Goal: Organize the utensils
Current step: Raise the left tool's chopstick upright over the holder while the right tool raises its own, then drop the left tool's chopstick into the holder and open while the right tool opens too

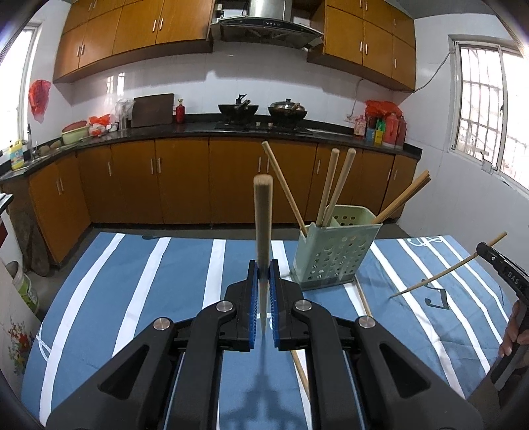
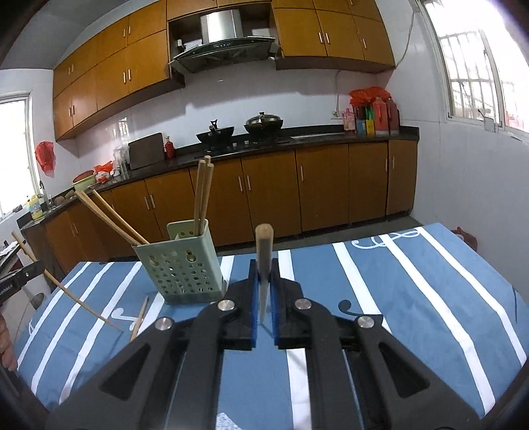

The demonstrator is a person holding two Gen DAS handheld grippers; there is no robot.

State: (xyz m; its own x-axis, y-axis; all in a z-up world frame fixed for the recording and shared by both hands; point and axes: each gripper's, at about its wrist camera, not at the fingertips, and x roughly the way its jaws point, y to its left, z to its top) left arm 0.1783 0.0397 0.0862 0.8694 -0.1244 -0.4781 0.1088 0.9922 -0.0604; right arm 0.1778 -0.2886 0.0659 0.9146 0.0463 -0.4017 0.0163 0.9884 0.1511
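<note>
- Already, in the left wrist view, five chopsticks stand in the green holder point(image 1: 334, 251); the left gripper point(image 1: 263, 291) jaws clench one chopstick point(image 1: 263, 225); another stray chopstick point(image 1: 363, 299) lies on the worktop point(image 1: 132, 271).
- Right wrist view: the right gripper point(image 2: 263, 294) jaws grasp a second chopstick point(image 2: 264, 254), above the cloth, not yet in the holder.

A black counter point(image 1: 198, 130) runs along the far wall above orange-brown cabinets point(image 1: 182, 178). Near its middle sit a black wok point(image 1: 238, 109) and a lidded pan point(image 1: 287, 109) on the stove point(image 1: 261, 125), under a steel hood point(image 1: 269, 23). Toward the counter's left end stand a dark cutting board point(image 1: 152, 109), a red bottle point(image 1: 180, 111) just beside it, a green bowl point(image 1: 74, 135) and a yellow jug point(image 1: 16, 155) by the sink. At the right end red and green bottles point(image 1: 386, 127) cluster in the corner. A red bag point(image 1: 39, 96) hangs on the left wall.
</note>
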